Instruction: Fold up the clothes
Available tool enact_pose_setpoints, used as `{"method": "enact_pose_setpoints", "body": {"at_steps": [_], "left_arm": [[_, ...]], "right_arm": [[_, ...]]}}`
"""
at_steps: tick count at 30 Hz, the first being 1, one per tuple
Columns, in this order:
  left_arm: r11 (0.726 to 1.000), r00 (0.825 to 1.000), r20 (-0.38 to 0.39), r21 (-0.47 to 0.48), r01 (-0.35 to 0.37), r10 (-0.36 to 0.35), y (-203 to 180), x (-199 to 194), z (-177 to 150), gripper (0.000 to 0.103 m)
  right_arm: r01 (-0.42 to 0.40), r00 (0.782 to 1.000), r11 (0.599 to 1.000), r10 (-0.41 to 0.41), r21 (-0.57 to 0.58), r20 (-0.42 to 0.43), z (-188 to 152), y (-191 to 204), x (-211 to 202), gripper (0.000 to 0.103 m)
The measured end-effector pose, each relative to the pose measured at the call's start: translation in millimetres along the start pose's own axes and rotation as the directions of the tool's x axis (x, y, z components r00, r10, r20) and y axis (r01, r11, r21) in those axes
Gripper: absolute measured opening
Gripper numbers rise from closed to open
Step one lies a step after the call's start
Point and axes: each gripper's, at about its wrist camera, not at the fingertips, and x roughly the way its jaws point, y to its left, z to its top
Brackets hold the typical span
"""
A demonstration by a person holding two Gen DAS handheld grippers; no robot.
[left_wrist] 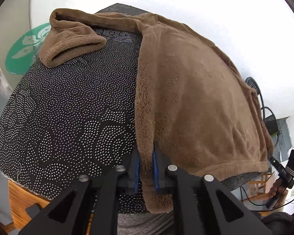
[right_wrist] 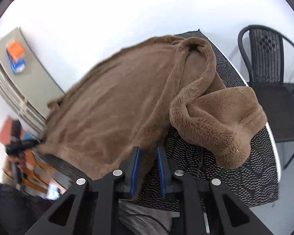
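On the dotted black cloth [left_wrist: 64, 105] lies your brown fleece garment [left_wrist: 196, 101]. Your left gripper [left_wrist: 146, 168] pinches its near hem; only the right view shows your right gripper [right_wrist: 148, 168], parted, hem against one pad. Motion blur smears that view's left edge.

The walls [right_wrist: 127, 9] are plain white and the room is bright. A black metal chair [right_wrist: 270, 74] with a woven back stands beside the worktop [right_wrist: 225, 176], which has a black cloth with tiny white dots [left_wrist: 68, 107] on it. A grey cabinet with drawers [right_wrist: 19, 82] stands by the wall, with an orange and blue box [right_wrist: 15, 58] on top. A round green glass table [left_wrist: 23, 49] with a white flower on it stands near.
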Motion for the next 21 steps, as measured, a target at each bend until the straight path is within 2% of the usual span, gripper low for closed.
{"method": "enact_pose_setpoints", "body": {"at_steps": [1,2,4,6,9,10,13,15,17,18,19,20,21], "left_arm": [[1.000,1.000,-0.001,-0.001,0.017,-0.017,0,1,4,0.030],[0.999,0.999,-0.002,-0.003,0.039,-0.039,3,3,10,0.036],[0.996,0.996,-0.001,-0.021,0.091,-0.091,1,6,12,0.060],[0.990,0.991,0.000,-0.038,0.137,-0.137,-1,8,13,0.069],[0.988,0.988,0.000,-0.026,0.153,-0.153,-6,12,14,0.077],[0.988,0.988,0.000,-0.019,0.155,-0.155,-8,14,15,0.080],[0.988,0.988,0.002,-0.001,0.154,-0.154,-15,20,19,0.082],[0.989,0.989,0.005,0.007,0.145,-0.145,-24,28,20,0.081],[0.991,0.991,0.006,0.016,0.133,-0.133,-30,33,22,0.081],[0.991,0.992,0.003,0.018,0.129,-0.129,-32,35,22,0.066],[0.991,0.991,-0.009,0.015,0.134,-0.133,-34,38,21,0.029],[0.991,0.991,-0.017,0.015,0.132,-0.132,-35,41,20,0.017],[0.993,0.993,-0.018,0.020,0.119,-0.119,-35,43,18,0.016]], "right_arm": [[-0.013,1.000,1.000,0.013,0.024,0.007,0,-2,-1,0.050],[-0.025,1.000,0.999,0.025,0.046,0.017,0,-4,-2,0.079],[-0.059,0.998,0.996,0.057,0.067,0.031,0,-3,-2,0.082],[-0.100,0.995,0.992,0.098,0.077,0.029,0,-1,0,0.082],[-0.109,0.994,0.993,0.110,0.038,-0.002,-5,14,14,0.082],[-0.109,0.994,0.994,0.110,0.023,-0.014,-7,19,20,0.081],[-0.099,0.994,0.995,0.098,-0.026,-0.045,-13,35,36,0.064],[-0.030,0.999,0.997,0.026,-0.076,-0.048,-13,44,40,0.025],[-0.012,0.998,0.996,0.007,-0.089,-0.058,-11,45,38,0.018],[-0.008,0.998,0.995,0.002,-0.095,-0.062,-10,44,37,0.016],[-0.004,0.998,0.995,-0.002,-0.102,-0.064,-10,44,34,0.015],[0.002,0.998,0.994,-0.008,-0.110,-0.059,-9,45,28,0.015],[0.007,0.998,0.993,-0.014,-0.117,-0.053,-9,45,22,0.015]]}}
